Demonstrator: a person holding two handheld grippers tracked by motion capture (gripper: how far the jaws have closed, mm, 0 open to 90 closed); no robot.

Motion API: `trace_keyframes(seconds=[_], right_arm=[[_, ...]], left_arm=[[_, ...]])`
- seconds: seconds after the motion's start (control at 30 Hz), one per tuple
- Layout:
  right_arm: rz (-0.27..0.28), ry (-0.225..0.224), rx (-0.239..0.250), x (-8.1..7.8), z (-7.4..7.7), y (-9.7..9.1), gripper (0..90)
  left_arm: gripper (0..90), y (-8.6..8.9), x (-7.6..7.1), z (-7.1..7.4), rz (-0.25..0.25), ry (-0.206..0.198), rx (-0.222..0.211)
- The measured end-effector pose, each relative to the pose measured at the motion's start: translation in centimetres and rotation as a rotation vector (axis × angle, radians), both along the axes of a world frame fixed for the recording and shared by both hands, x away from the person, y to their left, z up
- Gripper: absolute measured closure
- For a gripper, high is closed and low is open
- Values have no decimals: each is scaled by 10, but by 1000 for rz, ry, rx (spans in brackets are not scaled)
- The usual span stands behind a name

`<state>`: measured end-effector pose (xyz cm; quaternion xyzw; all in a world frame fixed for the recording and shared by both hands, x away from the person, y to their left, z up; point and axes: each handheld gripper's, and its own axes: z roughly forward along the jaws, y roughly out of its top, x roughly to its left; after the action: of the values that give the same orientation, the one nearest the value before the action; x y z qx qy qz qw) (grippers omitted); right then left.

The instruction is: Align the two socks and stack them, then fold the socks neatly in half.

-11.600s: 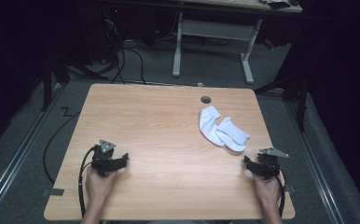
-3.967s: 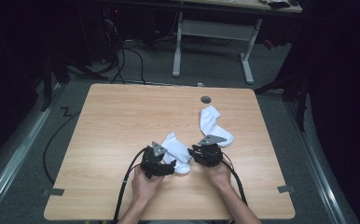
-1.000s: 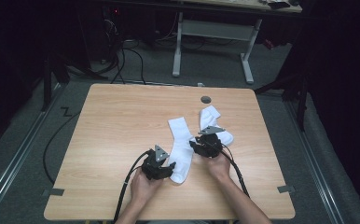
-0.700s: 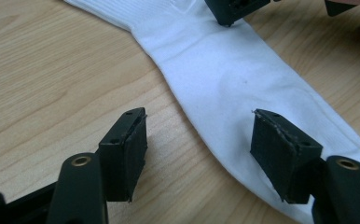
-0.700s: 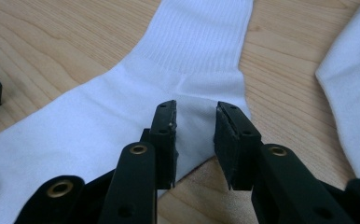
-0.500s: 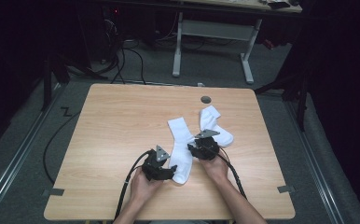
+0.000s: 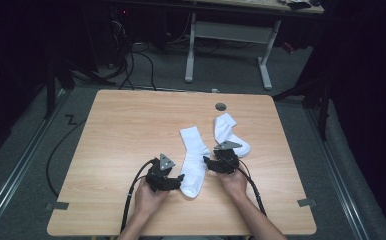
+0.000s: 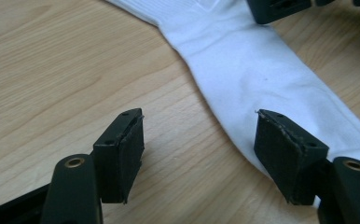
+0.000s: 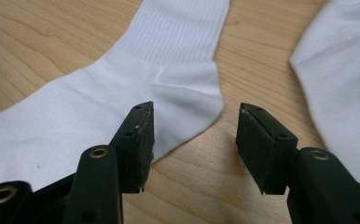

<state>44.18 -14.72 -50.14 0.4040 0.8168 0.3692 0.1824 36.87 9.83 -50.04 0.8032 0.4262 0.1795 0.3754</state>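
Since half a second ago, both sets of jaws have been opening and the near sock (image 7: 193, 159) has been let go, laid out flat on the table (image 7: 121, 130). The left gripper (image 7: 177, 181) is seen spread beside its toe end, and the right gripper (image 7: 207, 163) spread at its heel, nothing pinched. Farther back, just beyond the right gripper, a 2nd sock (image 7: 229, 132) lies crumpled.

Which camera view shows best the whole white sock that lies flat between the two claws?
The high view: there the flat sock shows whole, from cuff to toe, between both claws. The right gripper view gives its heel and ribbed cuff close up. The left gripper view gives a stretch of its foot part.
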Motion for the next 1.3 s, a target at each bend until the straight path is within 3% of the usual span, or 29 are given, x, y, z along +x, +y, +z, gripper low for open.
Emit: trace_keyframes(seconds=[0.17,0.2,0.33,0.57,0.63,0.77,0.93,1.03,1.07,1.3], right_arm=[[-12,-33,8,-5,4,-11,474],[-21,-29,19,-6,4,-17,475],[-45,-22,22,-7,4,-25,494],[-66,-27,13,-7,10,-41,592],[-74,-33,14,-5,14,-44,599],[-95,-51,24,2,19,-53,591],[-158,-73,44,14,22,-66,580],[-173,-59,60,18,22,-70,593],[-188,-34,38,24,22,-72,599],[-195,-45,-15,39,25,-69,597]], left_arm=[[336,13,0,2,42,-2,-5],[337,20,-1,2,64,-6,-27],[342,33,-1,1,107,-9,-45],[356,58,2,5,174,-16,-24],[370,63,4,5,186,-28,10],[373,77,11,-4,219,1,23],[380,88,12,-7,226,-17,21],[377,88,12,-7,220,-24,29],[375,88,12,-7,220,-24,28],[340,87,12,-7,211,-21,30]])
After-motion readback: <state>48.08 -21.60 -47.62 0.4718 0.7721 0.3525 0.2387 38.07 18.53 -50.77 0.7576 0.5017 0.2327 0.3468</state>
